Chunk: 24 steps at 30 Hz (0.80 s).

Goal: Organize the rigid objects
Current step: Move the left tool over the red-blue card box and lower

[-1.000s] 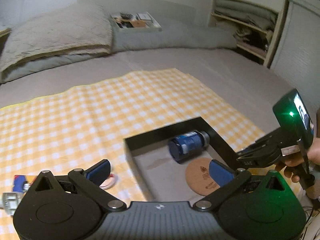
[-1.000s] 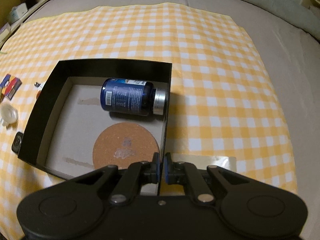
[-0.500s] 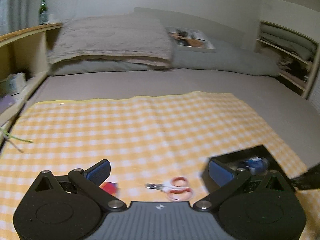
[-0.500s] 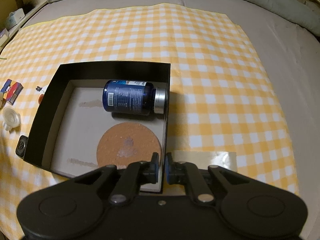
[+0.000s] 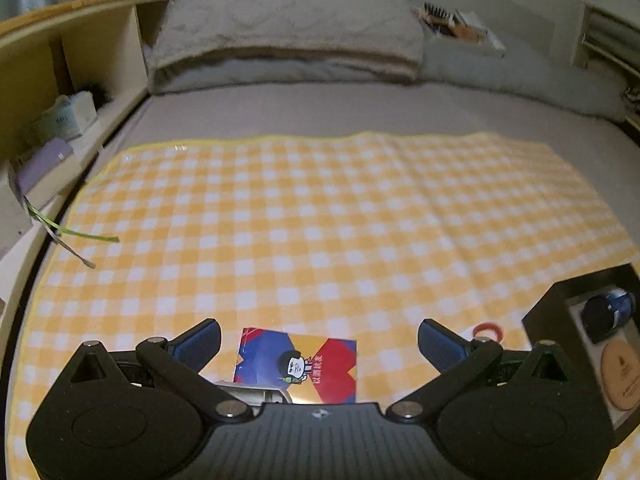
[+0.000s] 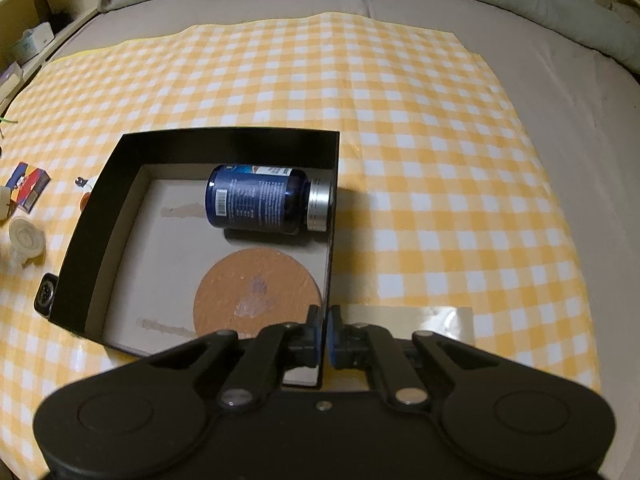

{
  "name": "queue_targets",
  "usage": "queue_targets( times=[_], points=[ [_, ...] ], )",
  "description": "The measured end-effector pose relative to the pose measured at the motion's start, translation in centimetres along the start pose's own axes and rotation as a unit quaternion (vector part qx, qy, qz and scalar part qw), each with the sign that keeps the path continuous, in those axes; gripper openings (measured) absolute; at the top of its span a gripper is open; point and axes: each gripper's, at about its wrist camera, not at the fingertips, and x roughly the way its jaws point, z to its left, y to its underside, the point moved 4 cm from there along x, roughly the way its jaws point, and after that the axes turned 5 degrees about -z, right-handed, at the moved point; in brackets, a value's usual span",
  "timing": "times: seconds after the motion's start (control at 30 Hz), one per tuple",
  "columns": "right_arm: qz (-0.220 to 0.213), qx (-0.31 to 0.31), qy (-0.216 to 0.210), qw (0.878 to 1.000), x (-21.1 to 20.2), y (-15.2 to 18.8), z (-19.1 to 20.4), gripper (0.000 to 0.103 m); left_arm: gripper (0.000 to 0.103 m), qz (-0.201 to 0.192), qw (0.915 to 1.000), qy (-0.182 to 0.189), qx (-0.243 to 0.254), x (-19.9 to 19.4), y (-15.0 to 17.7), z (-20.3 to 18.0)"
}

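- The right gripper point(image 6: 323, 322) is pinching the right wall of the black box point(image 6: 90, 216) near its near corner, its jaws closed onto the thin wall, one finger inside and one outside
- The left gripper point(image 5: 319, 338) is hanging with its jaws spread wide and holding nothing, its blue pads point(image 5: 200, 340) standing either side of a red, blue and yellow card pack point(image 5: 296, 364) lying flat on the cloth just beyond them
- A pale metal object is showing at the pack's near left edge, partly hidden under the gripper body, so what it is cannot be told
- Inside the box one blue bottle point(image 6: 260, 198) with a silver cap is lying on its side against the far right corner, cap touching the right wall
- One round cork coaster point(image 6: 256, 294) is lying flat near the right wall, just on the near side of the bottle; the left half of the box floor is sitting bare
- Outside the box's left wall one white round lid-like piece point(image 6: 26, 238) and one small dark object point(image 6: 46, 294) at the near left corner are resting on the cloth, while a red ring point(image 5: 486, 328) is peeking past the left gripper's right finger
- The yellow checked cloth point(image 5: 320, 220) is stretching open and uncluttered towards its far edge and to the right of the box, with grey bedding point(image 5: 340, 108) beyond
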Motion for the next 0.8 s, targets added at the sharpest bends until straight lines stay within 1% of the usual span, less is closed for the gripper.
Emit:
queue_targets(
  times=[0.13, 0.27, 0.37, 0.5, 0.67, 0.8],
  points=[
    [-0.007, -0.002, 0.009, 1.0, 0.3, -0.6, 0.3, 0.004, 0.103, 0.029, 0.9995, -0.009, 0.005, 2.0, 0.2, -0.2],
    [0.001, 0.004, 0.01, 1.0, 0.9, -1.0, 0.4, 0.004, 0.103, 0.054, 0.998, -0.023, 0.023, 3.9, 0.3, -0.7],
    [0.007, 0.012, 0.005, 1.0, 1.2, -1.2, 0.1, 0.004, 0.103, 0.078, 0.996, -0.031, 0.029, 5.3, 0.5, -0.8],
    [0.007, 0.01, 0.006, 1.0, 1.2, -1.3, 0.0, 0.003, 0.103, 0.111, 0.9916, -0.041, 0.053, 7.1, 1.0, -1.1],
    [0.008, 0.008, 0.004, 1.0, 1.5, -1.3, 0.2, 0.004, 0.103, 0.136, 0.9859, -0.063, 0.075, 8.7, 1.6, -1.2],
    [0.008, 0.011, 0.001, 1.0, 1.7, -1.2, 0.4, 0.004, 0.1, 0.147, 0.9842, -0.069, 0.071, 9.4, 2.0, -1.2]
  ],
)
